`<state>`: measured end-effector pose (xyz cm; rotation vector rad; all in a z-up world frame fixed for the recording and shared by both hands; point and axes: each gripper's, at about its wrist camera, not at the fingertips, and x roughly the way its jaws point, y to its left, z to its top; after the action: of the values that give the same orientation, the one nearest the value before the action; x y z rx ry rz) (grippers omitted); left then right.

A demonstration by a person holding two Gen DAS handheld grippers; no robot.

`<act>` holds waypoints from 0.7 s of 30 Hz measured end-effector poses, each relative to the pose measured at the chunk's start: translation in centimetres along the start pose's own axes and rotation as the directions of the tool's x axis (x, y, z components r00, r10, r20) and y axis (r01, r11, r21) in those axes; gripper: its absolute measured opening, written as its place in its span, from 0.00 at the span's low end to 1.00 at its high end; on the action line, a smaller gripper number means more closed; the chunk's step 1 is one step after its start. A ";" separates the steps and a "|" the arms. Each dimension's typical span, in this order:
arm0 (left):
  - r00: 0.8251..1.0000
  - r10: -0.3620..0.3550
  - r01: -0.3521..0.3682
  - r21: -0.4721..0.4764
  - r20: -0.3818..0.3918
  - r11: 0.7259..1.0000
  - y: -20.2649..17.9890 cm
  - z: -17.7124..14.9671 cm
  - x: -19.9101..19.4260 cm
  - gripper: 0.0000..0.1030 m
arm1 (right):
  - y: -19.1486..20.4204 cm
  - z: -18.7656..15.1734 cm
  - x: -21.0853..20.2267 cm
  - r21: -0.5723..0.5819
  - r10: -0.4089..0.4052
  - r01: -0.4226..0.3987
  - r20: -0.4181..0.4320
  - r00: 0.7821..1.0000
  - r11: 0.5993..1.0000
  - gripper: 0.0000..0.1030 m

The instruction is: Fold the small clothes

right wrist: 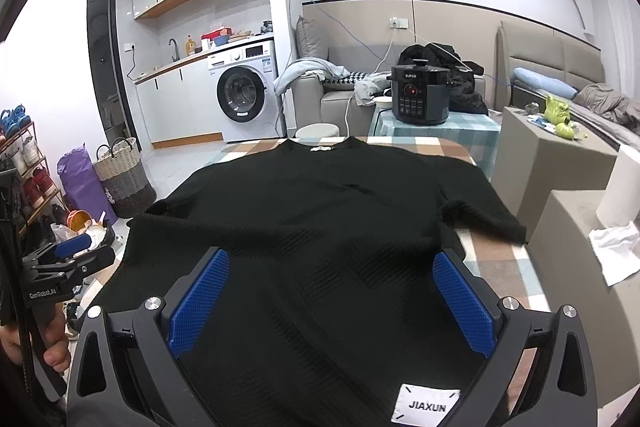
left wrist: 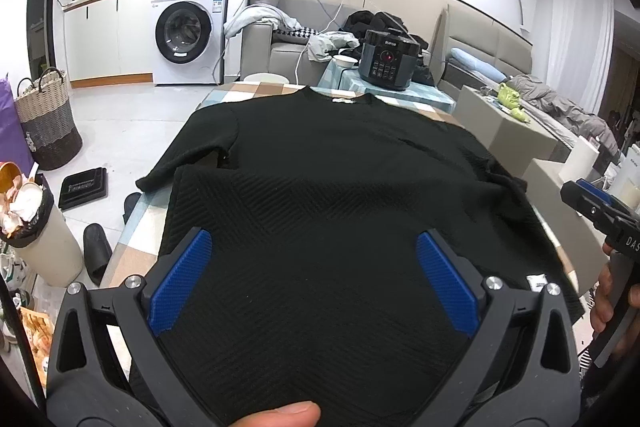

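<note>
- There is one black short-sleeved knitted top with a ribbed zigzag texture (left wrist: 320, 163), spread flat on one table with a checked beige, white and pale blue cloth (right wrist: 492, 267); its neckline lies at the far edge, its hem at the near edge.
- There are two grippers with black frames and blue textured pads: the left gripper (left wrist: 314, 259) and the right gripper (right wrist: 330, 279).
- Both grippers stand wide apart and hold nothing (the fabric only lies below them).
- The hem is hidden under the gripper frames in both views; a white label reading JIAXUN (right wrist: 426, 405) shows near the right one.
- The left sleeve hangs over the left table edge.
- One dark electric pressure cooker (right wrist: 420, 95) stands on a smaller table beyond the far edge.
</note>
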<state>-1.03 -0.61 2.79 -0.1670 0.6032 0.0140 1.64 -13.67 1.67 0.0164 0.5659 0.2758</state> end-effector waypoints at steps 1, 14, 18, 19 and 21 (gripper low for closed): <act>1.000 -0.001 0.001 -0.001 -0.001 1.000 -0.1 0.3 -0.4 0.99 | 0.0 0.3 -0.4 -0.004 -0.005 0.005 0.000 1.000 1.000 1.00; 0.995 -0.097 0.093 0.138 0.019 0.986 -3.2 12.1 -12.2 0.99 | -1.1 13.4 -11.6 -0.016 -0.087 0.087 0.029 0.996 0.996 1.00; 0.993 -0.118 0.114 0.136 0.025 0.984 -2.3 17.8 -16.2 0.99 | -1.5 18.2 -16.0 -0.022 -0.089 0.091 0.074 0.993 0.996 1.00; 0.992 -0.123 0.119 0.136 0.025 0.983 -2.1 19.2 -17.2 0.99 | -1.6 18.8 -16.8 -0.025 -0.095 0.098 0.089 0.992 0.995 1.00; 0.992 -0.115 0.108 0.140 0.043 0.984 -1.6 20.8 -18.3 0.99 | -1.9 18.8 -17.6 -0.022 -0.109 0.112 0.093 0.990 0.993 1.00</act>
<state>-4.25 1.81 30.28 -0.0666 0.5413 -0.1310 -2.10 -18.98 26.68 -0.0281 0.4703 0.1736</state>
